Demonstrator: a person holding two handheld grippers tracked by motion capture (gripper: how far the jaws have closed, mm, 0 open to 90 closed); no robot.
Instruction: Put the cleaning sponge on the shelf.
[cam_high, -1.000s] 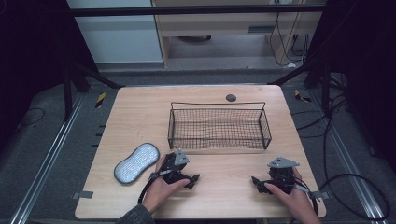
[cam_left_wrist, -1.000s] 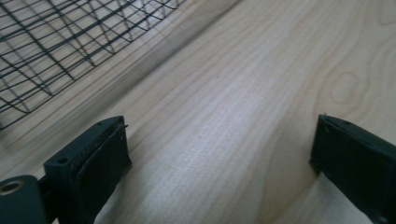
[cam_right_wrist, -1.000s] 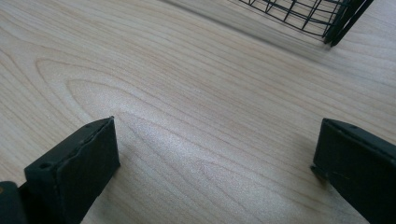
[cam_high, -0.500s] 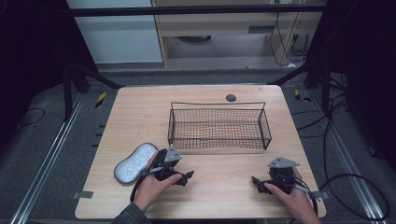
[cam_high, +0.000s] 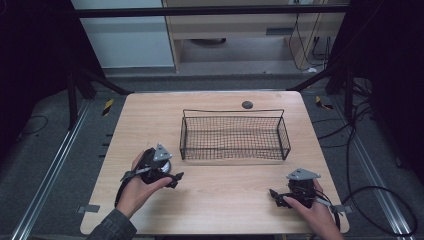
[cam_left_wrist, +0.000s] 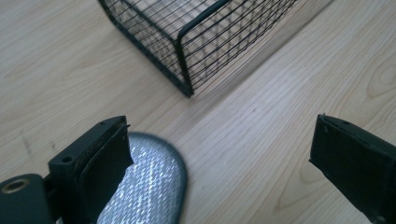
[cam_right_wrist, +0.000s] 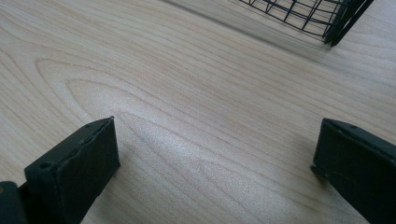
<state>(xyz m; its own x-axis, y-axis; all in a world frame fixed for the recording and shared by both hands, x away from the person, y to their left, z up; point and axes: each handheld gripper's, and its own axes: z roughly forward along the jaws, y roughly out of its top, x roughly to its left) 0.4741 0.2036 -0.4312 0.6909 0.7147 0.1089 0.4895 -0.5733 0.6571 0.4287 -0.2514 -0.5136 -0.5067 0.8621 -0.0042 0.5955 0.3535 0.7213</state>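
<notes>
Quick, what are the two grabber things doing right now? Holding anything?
Left gripper: open, holding nothing, over the silver-blue oval pad.
Right gripper: open, holding nothing, above the table.

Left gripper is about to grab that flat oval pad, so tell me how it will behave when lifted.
The oval pad lies flat and thin on the table, so a grip on its rim may be hard to get. Its woven, shiny face hints at a soft, probably light thing that could sag. The left gripper stands open over its edge; pushing would likely slide it.
</notes>
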